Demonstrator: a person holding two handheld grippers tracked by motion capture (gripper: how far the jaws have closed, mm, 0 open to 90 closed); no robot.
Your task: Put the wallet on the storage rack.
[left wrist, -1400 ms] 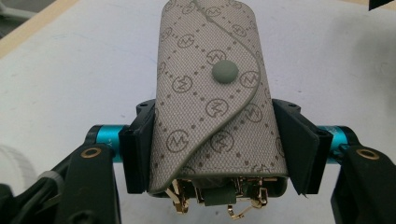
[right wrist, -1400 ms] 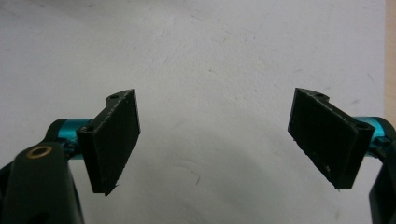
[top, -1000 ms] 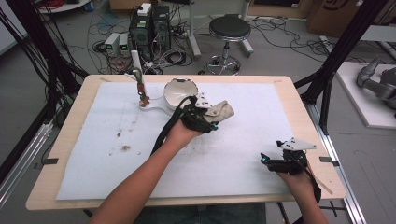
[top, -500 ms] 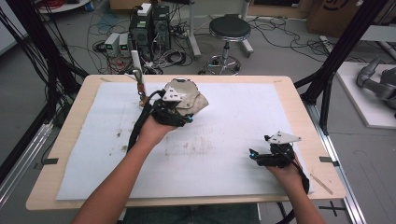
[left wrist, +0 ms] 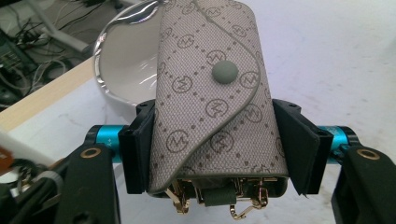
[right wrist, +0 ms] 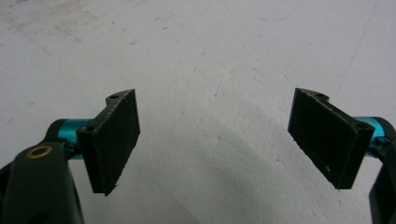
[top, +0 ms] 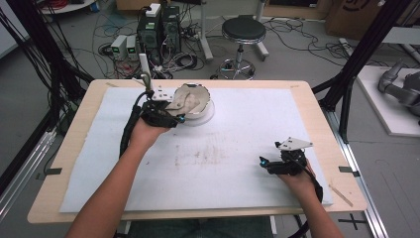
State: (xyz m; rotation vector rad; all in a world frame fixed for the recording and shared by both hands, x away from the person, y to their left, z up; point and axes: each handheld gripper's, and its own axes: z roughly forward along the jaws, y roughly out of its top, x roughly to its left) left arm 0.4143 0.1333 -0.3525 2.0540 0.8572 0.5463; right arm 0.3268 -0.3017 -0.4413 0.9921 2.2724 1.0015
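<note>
**Key pouch about to land in the bowl**

Left gripper [left wrist: 219, 140] has its jaws clamped on the grey key pouch [left wrist: 215, 93], held over the white bowl [top: 200, 113]. Looks like lower-and-release comes next. Right gripper [right wrist: 219, 140] sits wide open, empty, over the mat [top: 247, 148].

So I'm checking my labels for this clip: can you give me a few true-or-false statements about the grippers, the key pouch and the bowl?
1. The left gripper is shut on the grey key pouch. True.
2. The right gripper holds a spoon. False: its jaws stand open with nothing between them.
3. The white bowl lies just beyond the pouch. True.
4. The pouch's flap hangs open. False: it is snapped shut.
</note>
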